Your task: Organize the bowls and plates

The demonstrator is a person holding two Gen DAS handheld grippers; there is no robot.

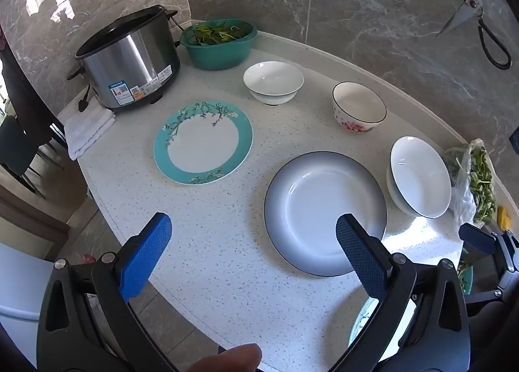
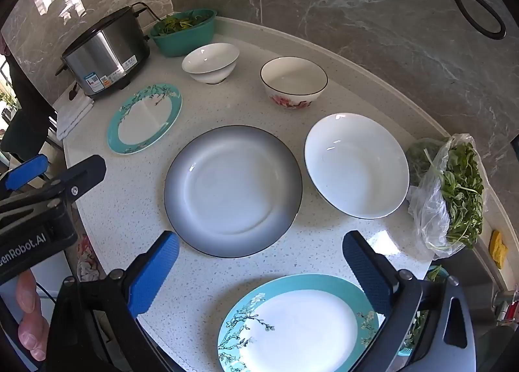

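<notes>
A grey-rimmed plate (image 1: 324, 210) (image 2: 233, 190) lies mid-counter. One teal floral plate (image 1: 203, 141) (image 2: 144, 118) sits to its far left; a second teal floral plate (image 2: 298, 323) lies at the near edge. A wide white bowl (image 1: 420, 175) (image 2: 356, 164) stands to the right. Behind are a flower-painted bowl (image 1: 359, 106) (image 2: 293, 81) and white stacked bowls (image 1: 273, 81) (image 2: 210, 62). My left gripper (image 1: 253, 237) hovers open above the counter, its right finger over the grey plate's near rim. My right gripper (image 2: 259, 253) is open above the second teal plate, holding nothing.
A steel cooker pot (image 1: 129, 60) and a teal colander of greens (image 1: 219, 42) stand at the back left, with a folded white cloth (image 1: 87, 130) beside. A plastic bag of greens (image 2: 454, 197) lies at the right edge. Scissors (image 1: 480, 21) hang on the marble wall.
</notes>
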